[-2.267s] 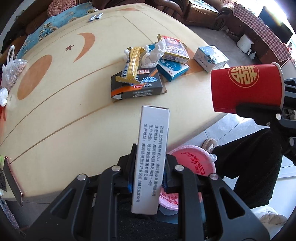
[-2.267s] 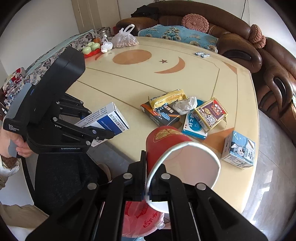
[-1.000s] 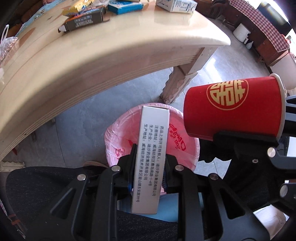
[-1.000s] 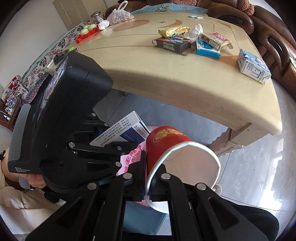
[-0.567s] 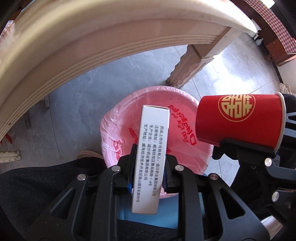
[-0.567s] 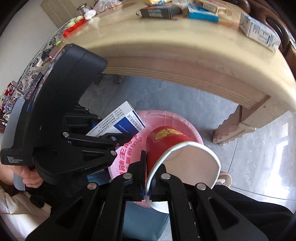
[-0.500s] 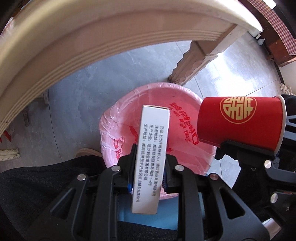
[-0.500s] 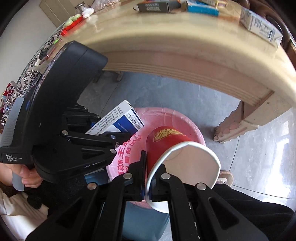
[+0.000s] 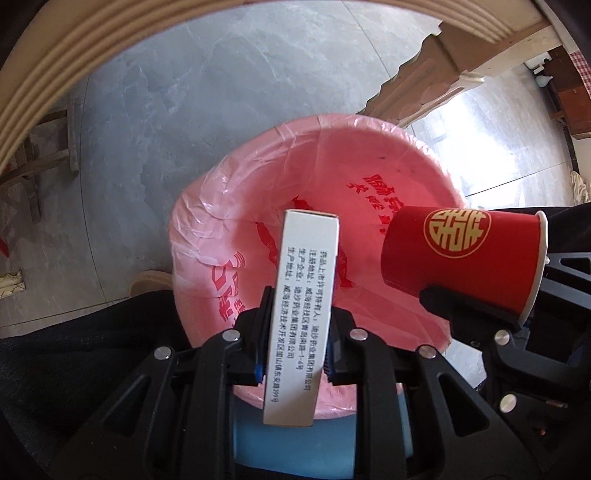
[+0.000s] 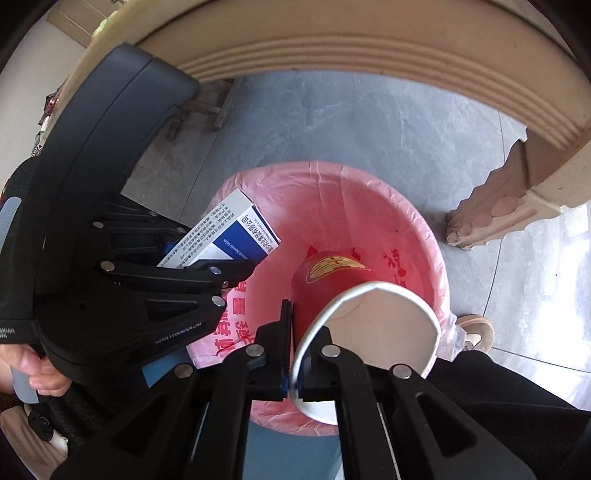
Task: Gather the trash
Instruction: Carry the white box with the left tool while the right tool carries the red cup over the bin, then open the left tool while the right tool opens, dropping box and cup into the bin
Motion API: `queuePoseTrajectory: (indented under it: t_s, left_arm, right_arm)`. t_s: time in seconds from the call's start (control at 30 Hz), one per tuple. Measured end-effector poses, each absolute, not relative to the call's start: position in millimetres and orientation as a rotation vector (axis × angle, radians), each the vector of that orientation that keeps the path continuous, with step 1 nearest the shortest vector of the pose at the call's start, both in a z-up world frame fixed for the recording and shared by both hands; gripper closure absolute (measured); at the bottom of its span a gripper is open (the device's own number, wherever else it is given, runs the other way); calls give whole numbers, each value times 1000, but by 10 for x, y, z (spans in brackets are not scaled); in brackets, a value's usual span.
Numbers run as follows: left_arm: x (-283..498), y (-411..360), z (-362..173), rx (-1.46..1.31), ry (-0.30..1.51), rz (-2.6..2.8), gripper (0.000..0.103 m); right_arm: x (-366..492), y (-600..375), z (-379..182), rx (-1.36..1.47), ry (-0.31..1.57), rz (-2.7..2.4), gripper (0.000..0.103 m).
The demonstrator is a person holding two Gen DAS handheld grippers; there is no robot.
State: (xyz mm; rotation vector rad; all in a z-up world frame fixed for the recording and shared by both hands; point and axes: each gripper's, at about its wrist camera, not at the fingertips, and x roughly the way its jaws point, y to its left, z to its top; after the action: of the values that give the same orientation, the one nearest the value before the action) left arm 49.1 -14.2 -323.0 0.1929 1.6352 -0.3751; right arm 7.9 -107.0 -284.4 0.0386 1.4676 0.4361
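My left gripper [image 9: 295,347] is shut on a white medicine box [image 9: 303,295] with black print, held upright over the mouth of a bin lined with a pink bag [image 9: 229,206]. That box [image 10: 229,236] shows its blue face in the right wrist view. My right gripper [image 10: 293,332] is shut on the rim of a red paper cup [image 10: 321,291], whose white inside faces the camera. The cup [image 9: 465,258] hangs on its side over the right part of the pink bag [image 10: 369,206], with a gold emblem on its wall.
The curved beige table edge [image 9: 110,33] arches overhead, and a carved table leg [image 10: 517,192] stands right of the bin. Grey tiled floor [image 9: 184,103] surrounds the bin. A person's dark trousers [image 10: 498,398], a shoe [image 10: 476,332] and a hand [image 10: 37,365] are close by.
Both grippers have come down from table height to below the table edge, and box and cup now hang close over the pink-lined bin. The grips have not changed.
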Motion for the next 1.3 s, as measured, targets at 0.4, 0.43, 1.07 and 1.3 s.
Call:
queuePoseTrajectory:
  t_s: [0.4, 0.43, 1.07, 1.3]
  left_arm:
    - [542, -230, -3624, 203, 1740, -367, 81]
    - [540, -229, -3665, 192, 1761, -370, 81]
    - [590, -219, -3770, 144, 1815, -352, 74]
    - [591, -230, -3731, 164, 1800, -342, 57]
  right_arm:
    - [148, -1052, -3264, 40, 1569, 424, 100]
    - [149, -1056, -3290, 46, 1577, 424, 100]
    - [168, -1037, -3465, 40, 1600, 436, 100]
    - [143, -1007, -3519, 14, 1602, 432, 95]
